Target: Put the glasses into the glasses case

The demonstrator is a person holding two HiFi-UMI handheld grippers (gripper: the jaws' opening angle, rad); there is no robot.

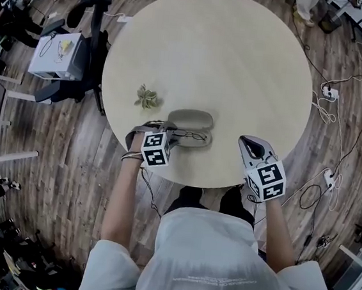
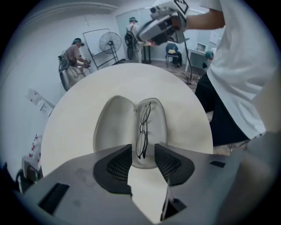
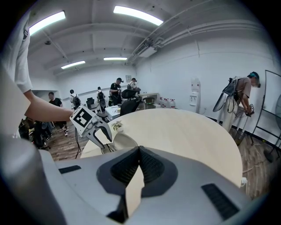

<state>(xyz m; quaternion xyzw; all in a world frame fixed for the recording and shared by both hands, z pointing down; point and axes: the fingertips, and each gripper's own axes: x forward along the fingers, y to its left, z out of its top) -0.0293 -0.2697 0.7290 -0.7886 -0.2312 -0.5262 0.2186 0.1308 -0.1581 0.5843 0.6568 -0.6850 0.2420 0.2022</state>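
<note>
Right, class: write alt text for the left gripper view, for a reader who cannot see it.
An open grey glasses case lies on a round pale table, with folded glasses resting in its right half. The left gripper holds its jaws apart in the foreground, either side of the case's near end.

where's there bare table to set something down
Bare: the whole far half of the table beyond the glasses case, and the strip between case and right gripper. Crowded: the near left, where the green sprig, case and left gripper sit close.
</note>
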